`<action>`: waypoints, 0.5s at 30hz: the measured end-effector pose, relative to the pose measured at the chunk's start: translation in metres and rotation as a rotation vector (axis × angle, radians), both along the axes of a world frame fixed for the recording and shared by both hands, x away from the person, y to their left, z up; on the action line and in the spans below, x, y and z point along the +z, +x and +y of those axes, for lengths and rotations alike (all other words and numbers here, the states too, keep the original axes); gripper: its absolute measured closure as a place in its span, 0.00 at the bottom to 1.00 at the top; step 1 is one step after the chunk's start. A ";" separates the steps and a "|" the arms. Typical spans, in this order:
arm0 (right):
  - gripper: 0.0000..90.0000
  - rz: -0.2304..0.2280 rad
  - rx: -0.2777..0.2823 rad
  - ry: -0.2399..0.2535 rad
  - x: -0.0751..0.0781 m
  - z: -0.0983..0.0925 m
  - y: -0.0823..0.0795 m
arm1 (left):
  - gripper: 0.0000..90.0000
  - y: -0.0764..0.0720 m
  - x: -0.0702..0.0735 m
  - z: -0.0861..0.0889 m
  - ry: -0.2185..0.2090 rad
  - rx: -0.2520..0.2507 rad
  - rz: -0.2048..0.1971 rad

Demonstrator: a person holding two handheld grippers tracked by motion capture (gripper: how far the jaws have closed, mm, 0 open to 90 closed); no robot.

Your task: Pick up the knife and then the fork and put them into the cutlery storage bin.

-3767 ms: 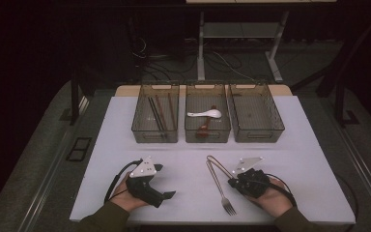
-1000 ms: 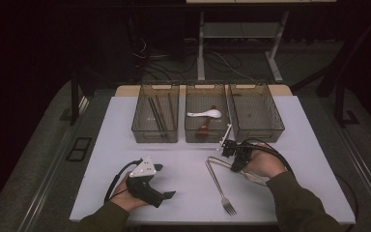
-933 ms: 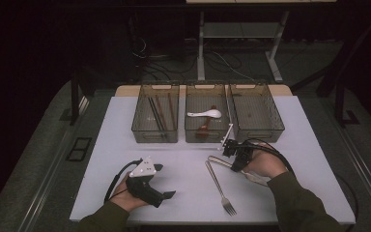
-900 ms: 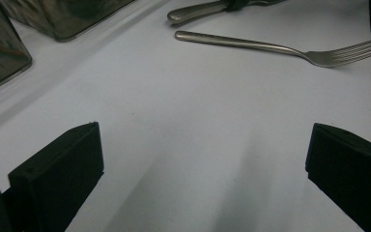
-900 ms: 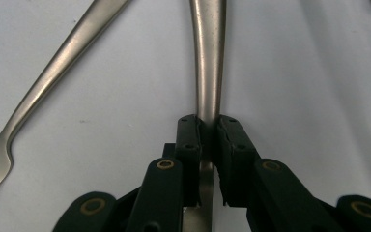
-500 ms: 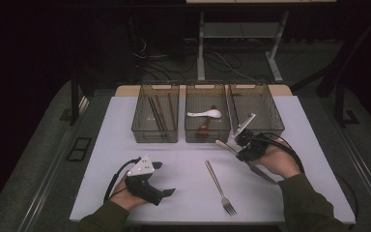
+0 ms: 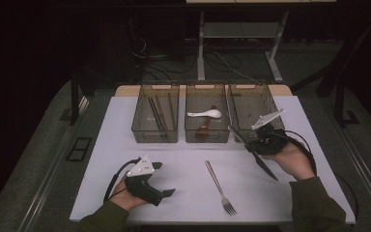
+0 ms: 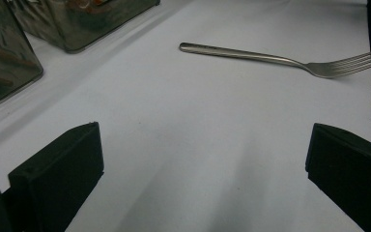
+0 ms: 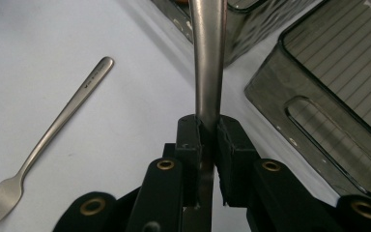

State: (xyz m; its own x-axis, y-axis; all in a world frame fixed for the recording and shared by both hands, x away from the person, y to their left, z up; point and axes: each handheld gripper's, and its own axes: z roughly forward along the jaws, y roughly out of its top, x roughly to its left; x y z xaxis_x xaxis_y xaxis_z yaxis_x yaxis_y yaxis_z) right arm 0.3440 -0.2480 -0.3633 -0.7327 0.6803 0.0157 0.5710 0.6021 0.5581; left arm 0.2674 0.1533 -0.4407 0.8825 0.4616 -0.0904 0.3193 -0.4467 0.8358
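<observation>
Knife point(image 9: 207, 63) clamped between right tool point(image 9: 207, 140) jaws

From above the near edge, the high view looks forward and down over the whole surface point(image 7: 125, 145). Each gripper view sits low and close, looking along its own jaws across the surface. All three share the fork point(image 7: 220, 187) point(image 8: 280, 59) point(image 9: 48, 145).

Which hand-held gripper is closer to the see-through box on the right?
Right. The right hand-held gripper, holding a knife, hovers at the right box's near edge; the left hand-held gripper rests far away.
</observation>
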 end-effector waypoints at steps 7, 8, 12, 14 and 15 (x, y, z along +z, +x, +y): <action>0.89 -0.028 -0.051 0.077 0.000 -0.012 0.001 | 0.00 0.000 0.000 0.000 -0.002 -0.001 -0.001; 0.89 -0.041 -0.060 0.084 0.000 -0.014 0.001 | 0.00 0.000 0.000 0.000 -0.002 -0.001 -0.001; 0.89 -0.061 -0.093 0.131 0.002 -0.022 0.002 | 0.00 0.000 0.000 0.000 0.001 0.001 -0.001; 0.89 -0.072 -0.107 0.154 0.003 -0.026 0.002 | 0.00 0.000 0.001 0.000 0.000 0.001 -0.002; 0.89 -0.076 -0.114 0.161 0.004 -0.028 0.002 | 0.00 0.000 0.001 0.001 0.000 0.000 -0.003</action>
State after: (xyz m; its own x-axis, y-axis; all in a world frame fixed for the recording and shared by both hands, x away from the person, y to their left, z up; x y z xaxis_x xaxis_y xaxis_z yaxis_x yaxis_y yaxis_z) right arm 0.3463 -0.2762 -0.3598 -0.6546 0.7519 0.0786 0.5826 0.4354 0.6863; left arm 0.2674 0.1540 -0.4400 0.8827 0.4617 -0.0874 0.3166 -0.4470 0.8367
